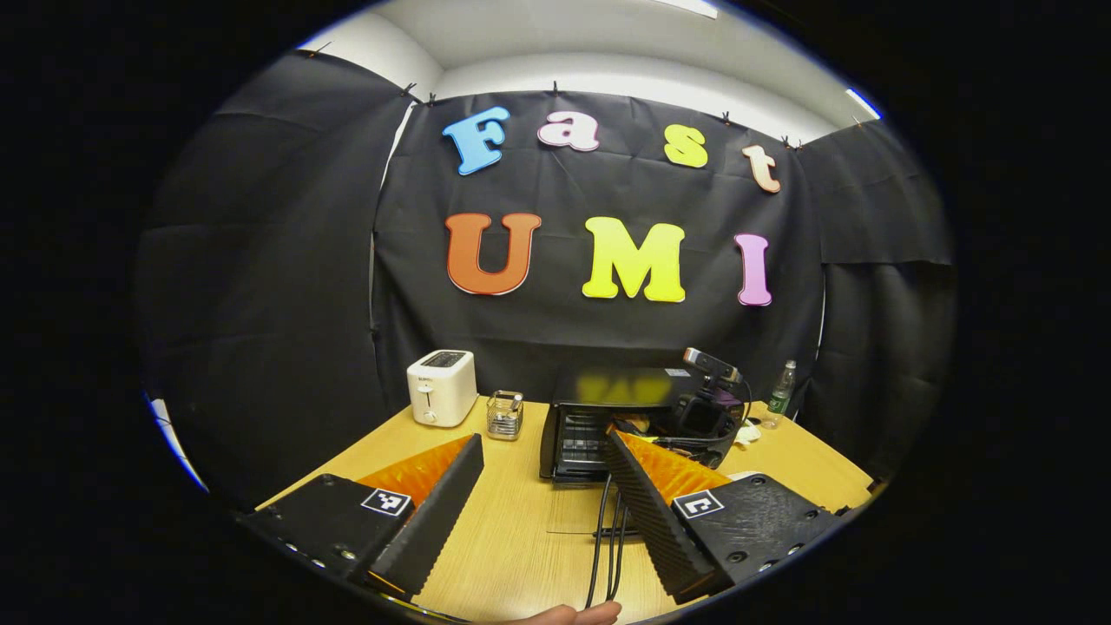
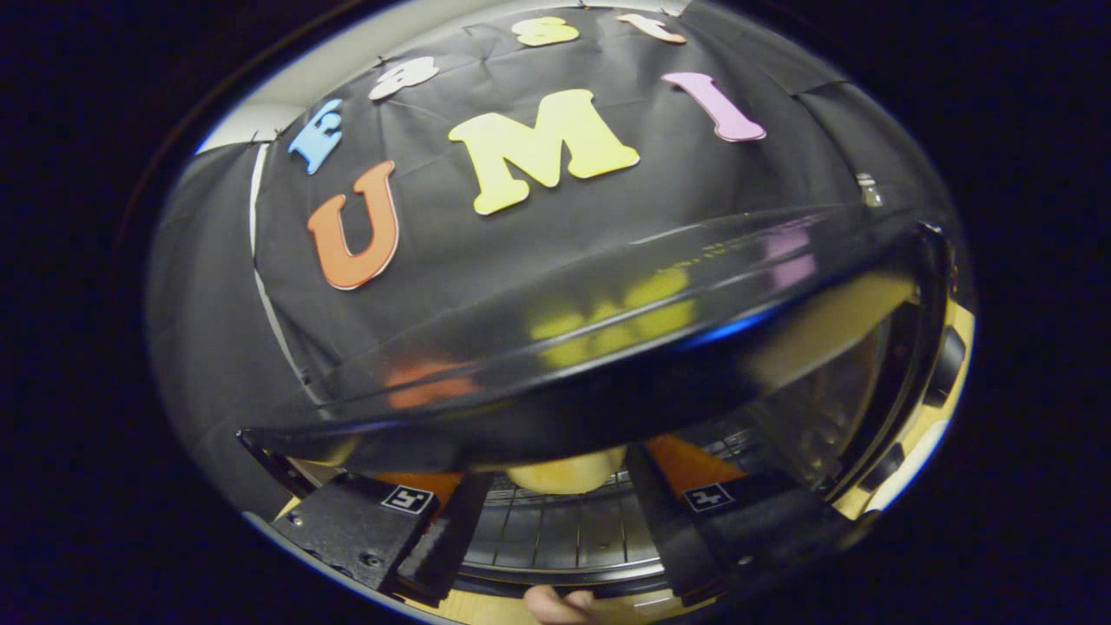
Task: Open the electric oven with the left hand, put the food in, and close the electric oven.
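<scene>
Two views cover the scene. At the far left of the counter [image 1: 521, 538] stands a white toaster [image 1: 442, 387], and just to its right a small clear jar [image 1: 504, 414]. Next along the far edge sits the black oven [image 1: 599, 417], its door dropped open toward the front edge so the wire rack shows inside. At the oven's right side the right hand-held gripper [image 1: 707, 417] reaches into the opening, a small camera perched on top of it. Beyond that, by the far right corner, a plastic bottle [image 1: 781, 389] stands upright. In the left gripper view the left hand-held gripper [image 1: 542, 451] hangs above the near part of the counter, its fingers spread wide with nothing between them, well apart from the oven; black cables run along the counter under its right finger. In the right gripper view the oven's glossy top [image 2: 608, 347] fills the middle, and below it the right hand-held gripper [image 2: 560, 482] sits low at the mouth with its fingers set wide. A pale yellow piece of food [image 2: 568, 473] lies between them over the rack [image 2: 555, 529]; whether the fingers [image 2: 660, 486] press on it I cannot tell.
</scene>
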`<state>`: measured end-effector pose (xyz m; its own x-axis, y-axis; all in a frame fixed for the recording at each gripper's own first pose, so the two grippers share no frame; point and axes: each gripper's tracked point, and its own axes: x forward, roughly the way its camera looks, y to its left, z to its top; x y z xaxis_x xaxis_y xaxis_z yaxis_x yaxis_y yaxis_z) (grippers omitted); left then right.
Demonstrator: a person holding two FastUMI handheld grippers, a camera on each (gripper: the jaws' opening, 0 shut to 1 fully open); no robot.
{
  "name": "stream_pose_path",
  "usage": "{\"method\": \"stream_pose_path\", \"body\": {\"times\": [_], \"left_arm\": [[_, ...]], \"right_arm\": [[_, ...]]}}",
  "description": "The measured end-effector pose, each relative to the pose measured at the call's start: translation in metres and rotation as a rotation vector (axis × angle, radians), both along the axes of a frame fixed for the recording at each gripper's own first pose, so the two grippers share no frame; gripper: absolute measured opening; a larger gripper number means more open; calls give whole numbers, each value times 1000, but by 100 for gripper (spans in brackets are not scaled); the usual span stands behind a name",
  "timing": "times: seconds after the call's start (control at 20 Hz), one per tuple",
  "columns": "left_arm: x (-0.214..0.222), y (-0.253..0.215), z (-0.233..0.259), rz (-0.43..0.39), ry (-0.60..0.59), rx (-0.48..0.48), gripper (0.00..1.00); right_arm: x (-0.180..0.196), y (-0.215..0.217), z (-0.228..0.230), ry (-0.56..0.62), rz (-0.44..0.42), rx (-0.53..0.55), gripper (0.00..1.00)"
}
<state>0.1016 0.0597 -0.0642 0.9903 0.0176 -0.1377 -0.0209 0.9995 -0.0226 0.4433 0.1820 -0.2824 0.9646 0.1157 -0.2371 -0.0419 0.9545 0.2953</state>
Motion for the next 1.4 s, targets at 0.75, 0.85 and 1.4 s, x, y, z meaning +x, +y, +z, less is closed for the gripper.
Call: {"method": "stream_pose_path", "body": {"times": [0.75, 0.85, 1.4], "left_arm": [[-5, -23, -15, -18, 26, -45, 94], [-2, -35, -24, -44, 45, -65, 94], [33, -90, -121, -138, 261, -39, 94]], "right_arm": [[-121, -24, 31, 34, 136, 79, 96], [-146, -36, 56, -16, 145, 68, 96], [-257, -153, 181, -219, 26, -159, 95]]}}
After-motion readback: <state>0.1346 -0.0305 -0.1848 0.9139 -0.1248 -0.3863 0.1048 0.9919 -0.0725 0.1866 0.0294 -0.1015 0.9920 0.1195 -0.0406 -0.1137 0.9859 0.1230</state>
